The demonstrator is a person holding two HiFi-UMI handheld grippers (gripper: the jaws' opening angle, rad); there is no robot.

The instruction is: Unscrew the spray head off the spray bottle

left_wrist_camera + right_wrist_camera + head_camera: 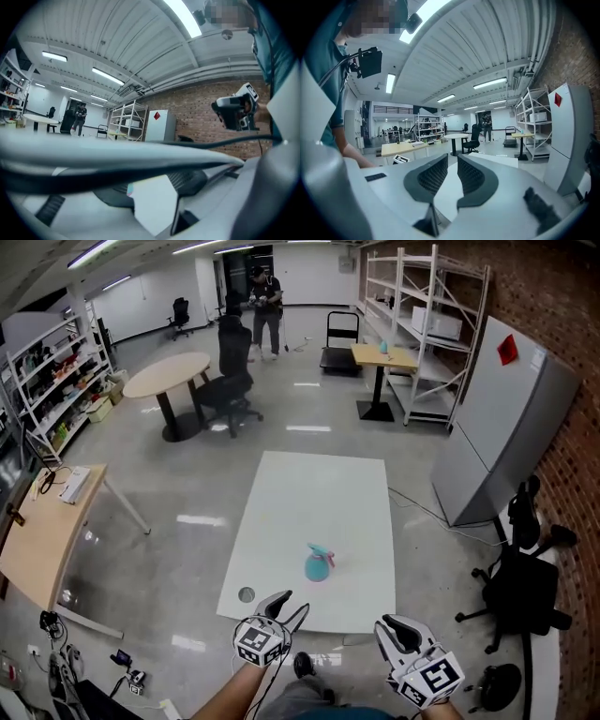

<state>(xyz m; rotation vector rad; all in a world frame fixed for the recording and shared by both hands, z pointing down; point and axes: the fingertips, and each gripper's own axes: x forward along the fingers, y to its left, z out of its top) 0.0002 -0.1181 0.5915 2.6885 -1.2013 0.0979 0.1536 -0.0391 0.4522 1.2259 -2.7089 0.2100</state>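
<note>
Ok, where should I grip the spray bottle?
Probably the bottle by its round body, coming level from the near side. It seems to stand upright on the table, so the body's sides are free and the spray head stays clear.

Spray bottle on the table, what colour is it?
Teal spray bottle, some pink on its top; the head view shows it best.

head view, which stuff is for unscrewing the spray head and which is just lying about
For the job: spray bottle, spray head, white table, left gripper, right gripper.
Lying about: round table, wooden desk, grey cabinet, black trolley.
</note>
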